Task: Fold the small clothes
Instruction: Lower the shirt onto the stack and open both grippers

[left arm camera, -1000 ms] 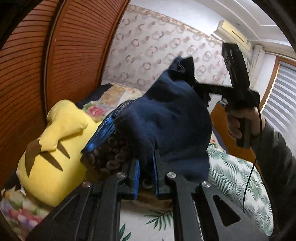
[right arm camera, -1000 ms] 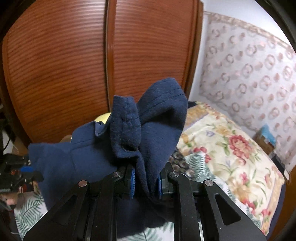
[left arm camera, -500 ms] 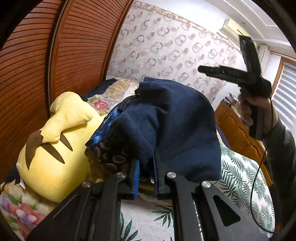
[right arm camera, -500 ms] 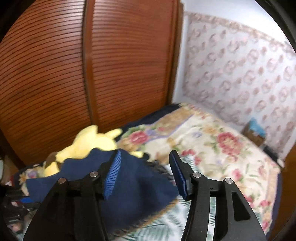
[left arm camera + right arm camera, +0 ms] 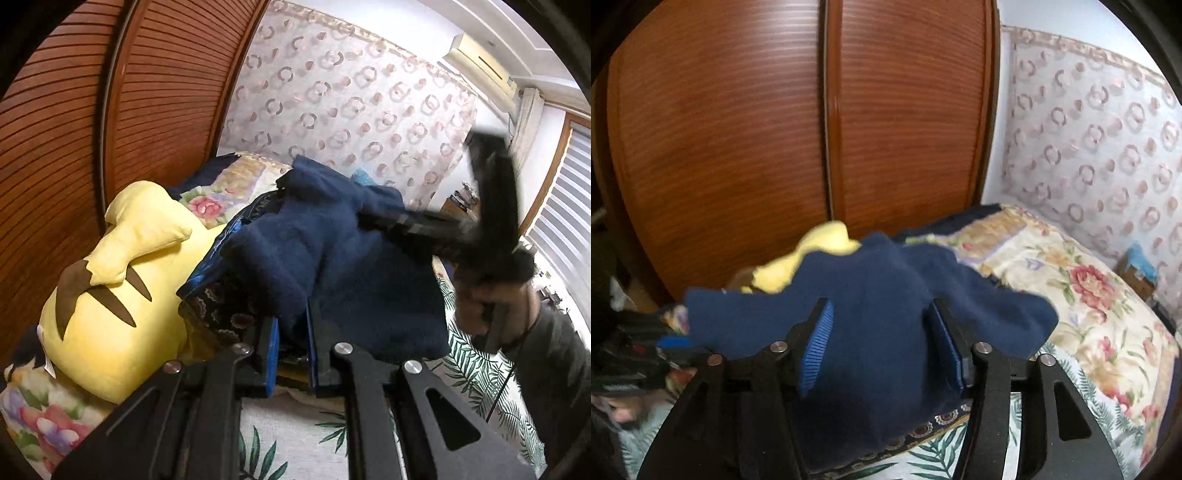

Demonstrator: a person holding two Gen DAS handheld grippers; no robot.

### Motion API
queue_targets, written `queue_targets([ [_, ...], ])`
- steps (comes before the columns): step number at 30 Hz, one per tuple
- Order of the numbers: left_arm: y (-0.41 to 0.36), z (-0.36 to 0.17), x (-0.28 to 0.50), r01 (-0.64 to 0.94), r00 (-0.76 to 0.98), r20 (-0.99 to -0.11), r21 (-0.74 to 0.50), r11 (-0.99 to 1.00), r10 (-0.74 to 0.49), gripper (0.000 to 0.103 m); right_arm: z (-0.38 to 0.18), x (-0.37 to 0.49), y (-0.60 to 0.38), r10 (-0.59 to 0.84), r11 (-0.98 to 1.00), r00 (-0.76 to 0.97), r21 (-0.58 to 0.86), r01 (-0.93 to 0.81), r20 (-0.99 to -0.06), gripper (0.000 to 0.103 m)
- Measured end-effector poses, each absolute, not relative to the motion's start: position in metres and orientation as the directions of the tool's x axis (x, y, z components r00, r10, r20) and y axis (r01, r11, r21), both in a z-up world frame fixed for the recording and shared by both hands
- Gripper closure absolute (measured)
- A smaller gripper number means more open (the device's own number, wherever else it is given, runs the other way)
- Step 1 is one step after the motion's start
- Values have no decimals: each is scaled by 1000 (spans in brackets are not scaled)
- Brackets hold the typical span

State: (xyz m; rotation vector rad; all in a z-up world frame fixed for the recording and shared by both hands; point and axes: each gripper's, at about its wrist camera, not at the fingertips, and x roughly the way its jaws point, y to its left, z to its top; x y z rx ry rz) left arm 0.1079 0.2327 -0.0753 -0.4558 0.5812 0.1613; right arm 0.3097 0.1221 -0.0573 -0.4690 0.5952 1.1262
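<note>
A navy blue garment [image 5: 332, 266] lies bunched on a dark patterned cushion [image 5: 218, 310] on the bed. My left gripper [image 5: 291, 332] is shut on the garment's near edge. My right gripper [image 5: 882, 332] is open, its blue pads either side of a hump of the same garment [image 5: 871, 291] without pinching it. In the left wrist view the right gripper [image 5: 388, 218] is a blurred black shape low over the garment's right side.
A yellow plush toy [image 5: 110, 295] lies left of the garment against the wooden wardrobe doors [image 5: 812, 129]. A floral quilt [image 5: 1071, 295] covers the bed's far part, a palm-leaf sheet [image 5: 476, 373] the near part. A wooden dresser stands at the right.
My right gripper let go of the garment's corner, which dropped onto the pile, then came down open over the garment. My left gripper has stayed shut on the near edge.
</note>
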Motion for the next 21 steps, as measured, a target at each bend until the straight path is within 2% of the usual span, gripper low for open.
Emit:
queue_targets([
  [3,229,-74,108,-275,822,-568,-348,896,32,92,-87,319,122,673,396,304,-18,-918,-674,53],
  [7,223,-66,103,-288,815,-575,-296,911,71,89,-86,317,118,681,426,317,6,-905,-660,53],
  [9,218,-61,98,-288,813,-575,-261,922,91,89,-80,310,118,664,448,357,-33,-893,-656,53],
  [17,194,-32,61,-294,825,-539,-152,944,171,83,-40,277,74,663,526,431,-29,-850,-612,52],
  [21,174,-19,48,-260,840,-516,-113,959,166,82,-25,249,34,658,561,464,-24,-827,-593,50],
])
